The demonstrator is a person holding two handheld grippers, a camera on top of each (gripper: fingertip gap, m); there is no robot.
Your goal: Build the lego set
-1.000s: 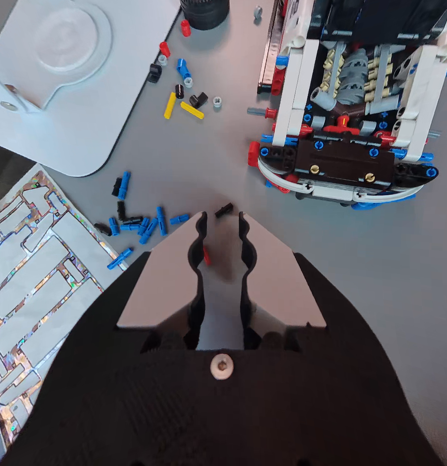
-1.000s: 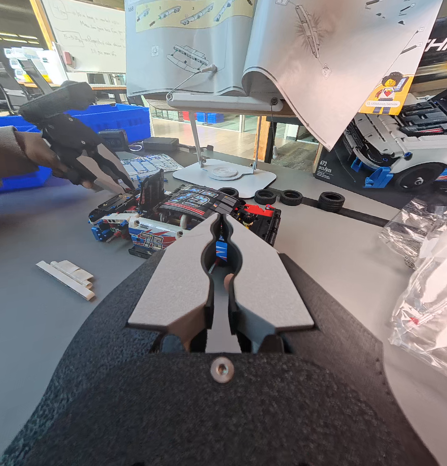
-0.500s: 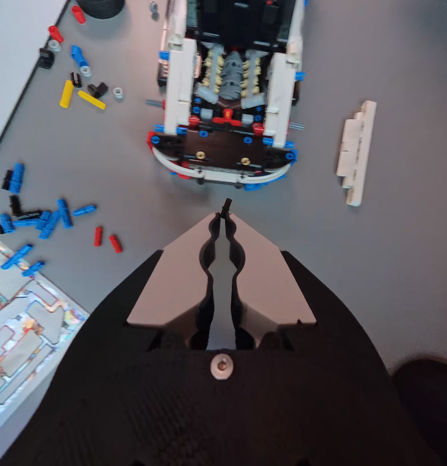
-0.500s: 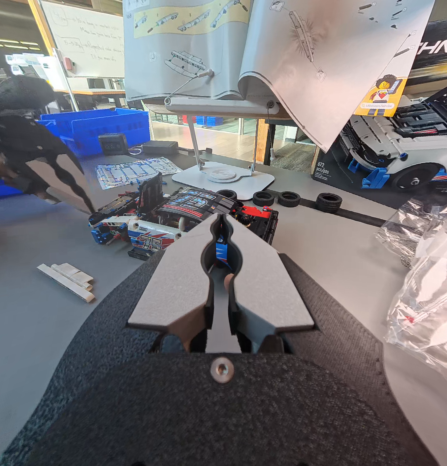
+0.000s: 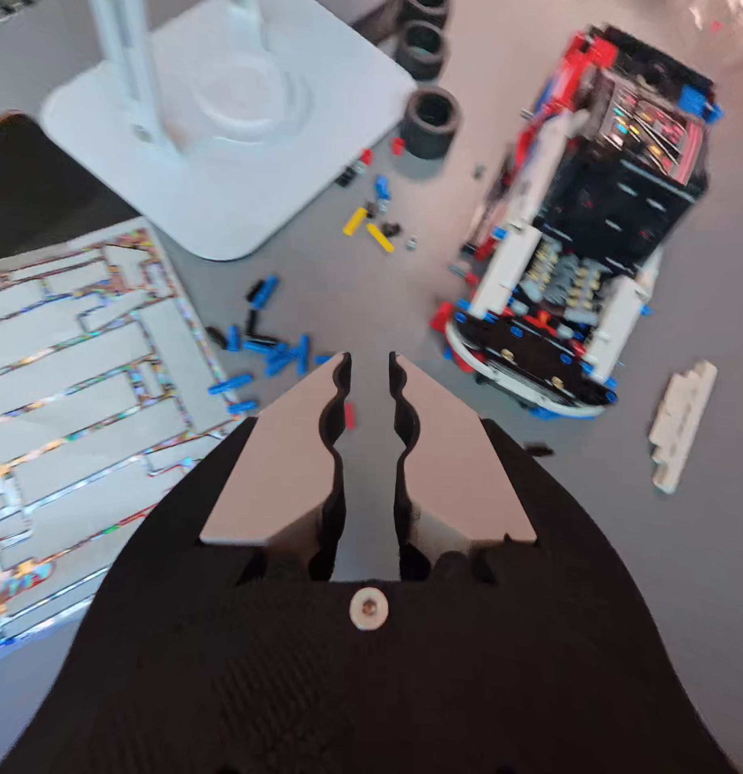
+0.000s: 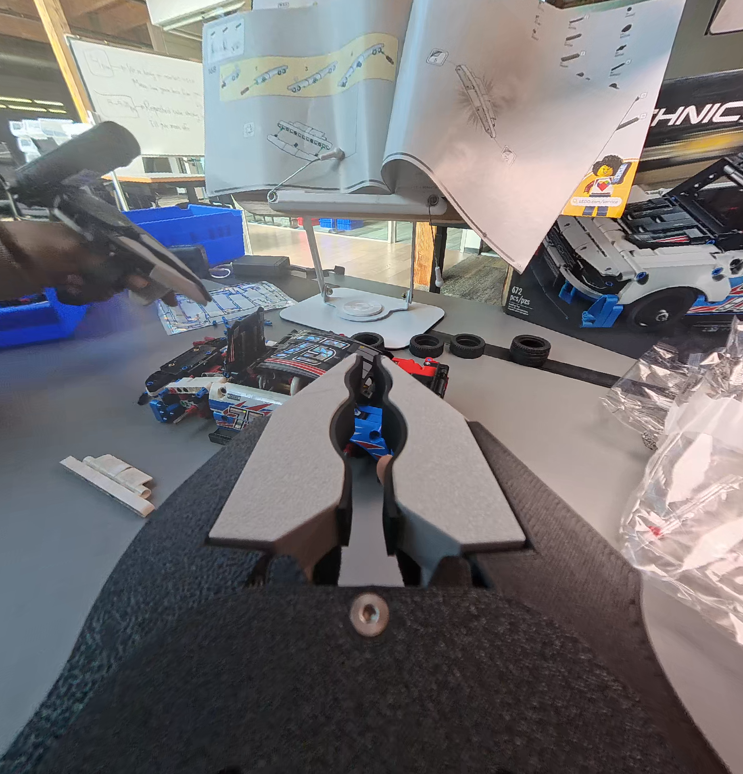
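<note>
Landmark: car (image 5: 571,268) on table (image 5: 613,586). In the left wrist view, loose pins (image 5: 273,347) left of car; sticker sheet (image 5: 76,377) farther left. Stand base (image 5: 219,159) upper left of car, tyre (image 5: 432,121) between them. Strip piece (image 5: 680,423) just right of car's near end. In the right wrist view, three tyres (image 6: 466,345) behind car; plastic bags (image 6: 696,460) right; manual (image 6: 361,104) on stand above.

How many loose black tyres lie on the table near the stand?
4. In the right wrist view: one tyre against the stand base, two side by side to its right, one farther right. Others may be hidden behind the car.
</note>
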